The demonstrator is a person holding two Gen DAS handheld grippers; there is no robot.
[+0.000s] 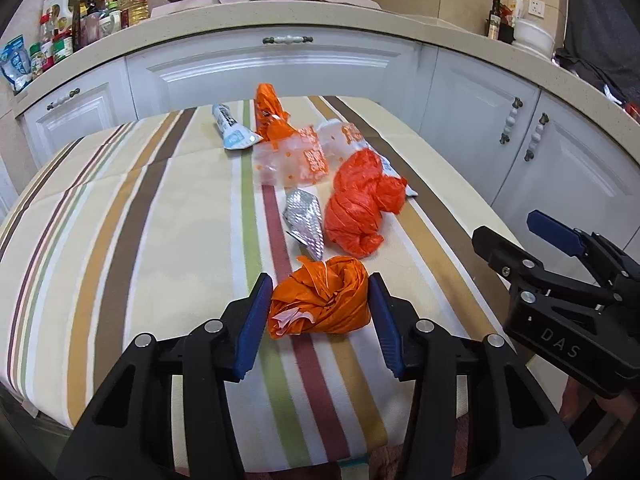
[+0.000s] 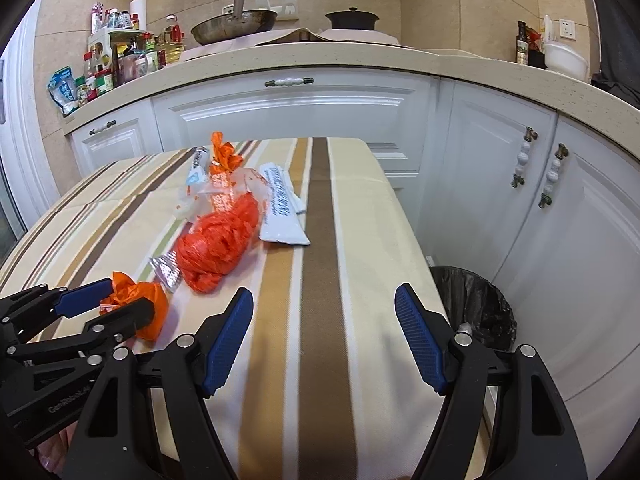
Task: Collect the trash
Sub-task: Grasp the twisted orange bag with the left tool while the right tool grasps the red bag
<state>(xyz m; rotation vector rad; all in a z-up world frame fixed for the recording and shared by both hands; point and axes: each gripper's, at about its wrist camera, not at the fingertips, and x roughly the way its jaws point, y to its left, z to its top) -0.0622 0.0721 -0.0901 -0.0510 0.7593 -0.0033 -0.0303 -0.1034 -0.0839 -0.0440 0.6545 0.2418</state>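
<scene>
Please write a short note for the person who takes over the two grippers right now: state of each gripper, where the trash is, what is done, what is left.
Left gripper: fingers on both sides of the crumpled orange wrapper on the striped table, apparently gripping it.
Right gripper: open, holding nothing, over the table's right side.
Still on the table: red bag, foil wrapper, clear printed bag, white packet.
Bin: on the floor, right of the table.
Done: cannot tell. Left: everything visible.

Each tool is a black plastic linkage frame with triangular cut-outs, joined by round silver pivot pins and small screws. The left tool (image 1: 320, 312) and the right tool (image 2: 324, 336) both carry ribbed blue finger pads (image 1: 252, 328). White lettering reads "DAS" on the right one's body
</scene>
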